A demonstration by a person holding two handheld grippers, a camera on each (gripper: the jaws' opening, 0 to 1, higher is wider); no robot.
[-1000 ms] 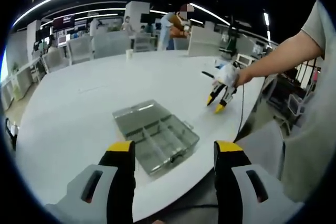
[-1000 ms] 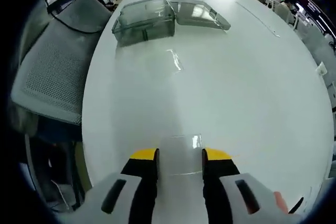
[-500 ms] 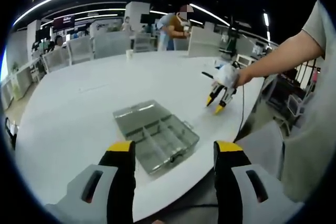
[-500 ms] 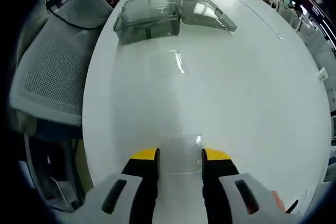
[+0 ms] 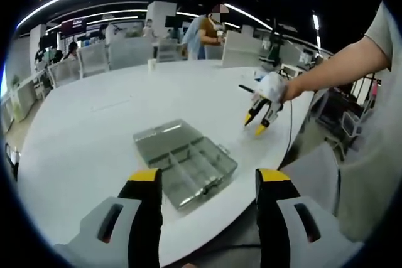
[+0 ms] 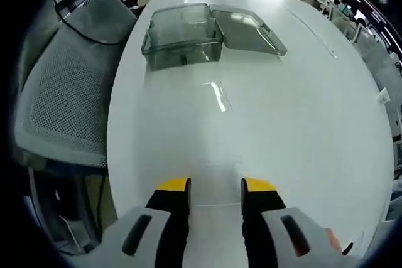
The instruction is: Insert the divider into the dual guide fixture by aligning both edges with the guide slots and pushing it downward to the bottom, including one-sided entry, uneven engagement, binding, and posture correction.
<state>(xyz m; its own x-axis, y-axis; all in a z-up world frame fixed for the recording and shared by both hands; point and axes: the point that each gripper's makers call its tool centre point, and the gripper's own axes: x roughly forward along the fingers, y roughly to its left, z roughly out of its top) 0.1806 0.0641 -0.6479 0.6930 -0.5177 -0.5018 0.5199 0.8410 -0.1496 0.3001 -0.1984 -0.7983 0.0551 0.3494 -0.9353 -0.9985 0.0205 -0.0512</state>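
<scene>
Carried forward over the last second: in the right gripper view the clear compartment box [image 6: 182,42] now sits lower and larger than before, with its open lid [image 6: 248,29] lying flat just beside it. Right gripper [image 6: 215,186] closed on the clear divider [image 6: 215,180], pinched by its two side edges so that the plate spans the gap between the fingers [image 6: 173,187]. Box well apart, ahead and a little left of those fingers, its long side across the view; slots too faint to make out. Loose clear strip [image 6: 217,95] on the white counter [image 6: 301,123] between divider and box. Left gripper [image 5: 210,177] spread and empty, far nearer the box, probably placed to steady it.
</scene>
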